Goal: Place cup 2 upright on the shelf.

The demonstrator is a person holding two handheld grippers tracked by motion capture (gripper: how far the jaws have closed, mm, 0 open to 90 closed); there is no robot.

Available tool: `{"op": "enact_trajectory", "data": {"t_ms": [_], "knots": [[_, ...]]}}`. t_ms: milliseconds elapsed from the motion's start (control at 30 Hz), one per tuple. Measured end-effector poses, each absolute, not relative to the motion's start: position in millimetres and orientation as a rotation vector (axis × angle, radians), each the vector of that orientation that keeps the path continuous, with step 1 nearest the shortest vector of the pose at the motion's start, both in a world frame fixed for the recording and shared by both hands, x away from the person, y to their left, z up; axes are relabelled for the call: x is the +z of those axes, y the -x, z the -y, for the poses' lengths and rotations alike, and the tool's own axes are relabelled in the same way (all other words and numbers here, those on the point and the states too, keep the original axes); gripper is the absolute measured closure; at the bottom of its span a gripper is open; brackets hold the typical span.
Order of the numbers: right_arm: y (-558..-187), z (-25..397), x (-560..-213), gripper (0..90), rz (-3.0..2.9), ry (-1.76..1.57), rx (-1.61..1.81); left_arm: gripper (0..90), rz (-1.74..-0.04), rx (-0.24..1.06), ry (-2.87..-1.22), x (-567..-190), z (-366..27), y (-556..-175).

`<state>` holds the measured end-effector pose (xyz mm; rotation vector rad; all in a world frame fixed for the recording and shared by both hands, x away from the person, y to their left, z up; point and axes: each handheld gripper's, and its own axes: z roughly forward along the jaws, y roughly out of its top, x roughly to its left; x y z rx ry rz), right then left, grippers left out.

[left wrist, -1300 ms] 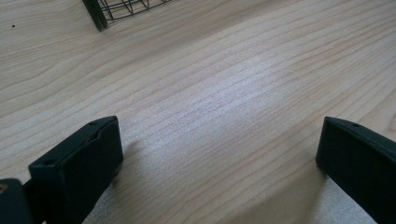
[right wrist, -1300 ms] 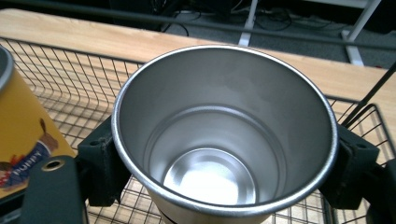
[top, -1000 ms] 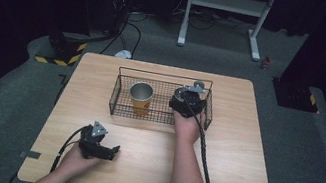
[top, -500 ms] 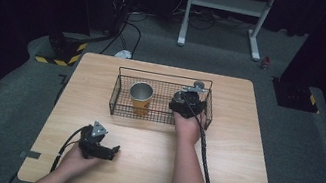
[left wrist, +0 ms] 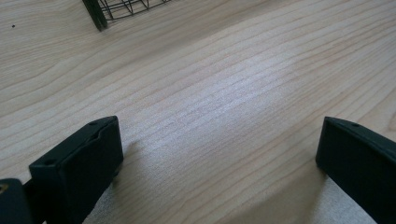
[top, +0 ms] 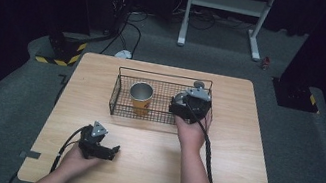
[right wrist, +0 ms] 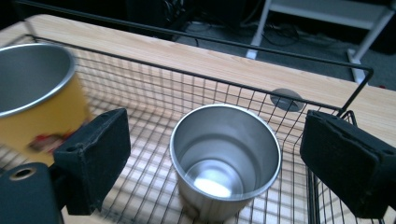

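Both cups stand upright in the wire basket [top: 117,94]: the steel cup [right wrist: 226,158] sits free between the right tool's [right wrist: 212,158] spread jaws, beside the yellow cup [top: 140,97], while the left tool [left wrist: 219,154] rests spread on the desk [top: 242,151], so little seems left.

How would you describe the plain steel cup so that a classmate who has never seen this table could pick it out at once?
Start at the black wire basket on the far half of the wooden table. Two cups stand upright inside; go to the one at the basket's right end, between the open jaws of the right gripper. This steel cup is bare silver metal all over, while its neighbour, the yellow cup, has a yellow printed outside.
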<state>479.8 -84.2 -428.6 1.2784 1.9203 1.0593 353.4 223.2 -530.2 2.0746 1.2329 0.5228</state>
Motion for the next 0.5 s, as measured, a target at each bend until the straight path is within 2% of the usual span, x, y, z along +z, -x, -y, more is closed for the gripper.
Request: {"op": "enact_trajectory", "data": {"t_ms": [233, 500], "knots": [[-440.0, 99.2, -439.2, 9.1, -1.923, -1.231, 1.109, 1.0, -1.233, 0.523, -2.075, -530.2, -223.3, -353.4], [-398.9, 119.1, -478.0, 9.2, -1.972, -1.255, 1.069, 1.0, -1.232, 0.522, -2.075, -530.2, -223.3, -353.4]]}}
